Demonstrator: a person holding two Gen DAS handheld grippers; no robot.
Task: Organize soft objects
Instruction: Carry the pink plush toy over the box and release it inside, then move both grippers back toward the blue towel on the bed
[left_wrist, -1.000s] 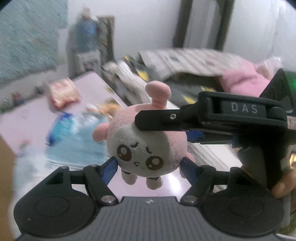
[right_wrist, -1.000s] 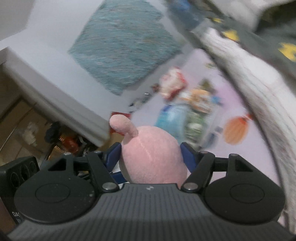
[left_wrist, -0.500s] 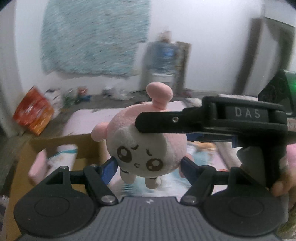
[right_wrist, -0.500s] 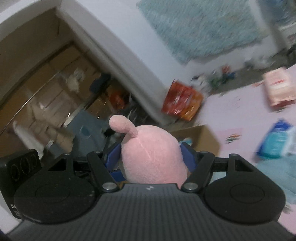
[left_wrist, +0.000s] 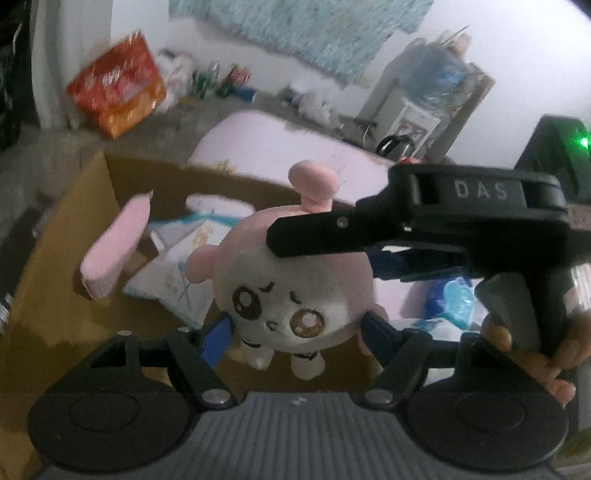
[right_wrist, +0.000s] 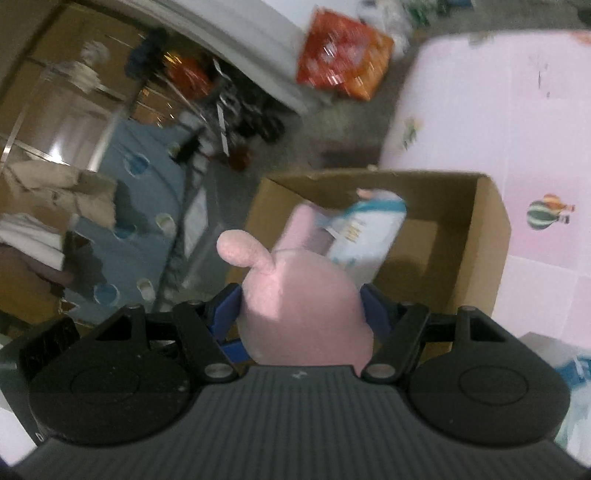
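A round pink plush toy (left_wrist: 291, 291) with a white face, large dark eyes and a small pink stalk on top is clamped by both claws at once. In the left wrist view the left gripper (left_wrist: 293, 332) is closed on the lower sides of the toy, its blue pads (left_wrist: 216, 338) pressed into the plush at left and right, with the toy's face turned toward that camera and its small white feet hanging just above the gripper body. The right gripper (left_wrist: 417, 221), marked "DAS", is seen reaching in from the right, one black finger laid across the top of the toy's head; it is gripped by a person's hand (left_wrist: 532, 350) at the near right.

In the right wrist view the back of the toy is seen, plain pink, with the right gripper's blue pads (right_wrist: 373, 314) set against both of its sides.

The toy is held in the air above an open cardboard box (right_wrist: 491, 236), which stands on the floor at the edge of a pale pink play mat (right_wrist: 509, 110). Inside the box a pink soft item (left_wrist: 114, 247) is leaned against the left wall, and a pale blue and white soft pack (left_wrist: 177, 266) lies beside it toward the middle. An orange and red snack bag (left_wrist: 118, 85) lies on the floor far to the left, near the wall. A teal rug (left_wrist: 295, 29) is visible at the far side, and a blue pack (left_wrist: 450, 302) lies on the mat to the right of the box. The background is blurred.
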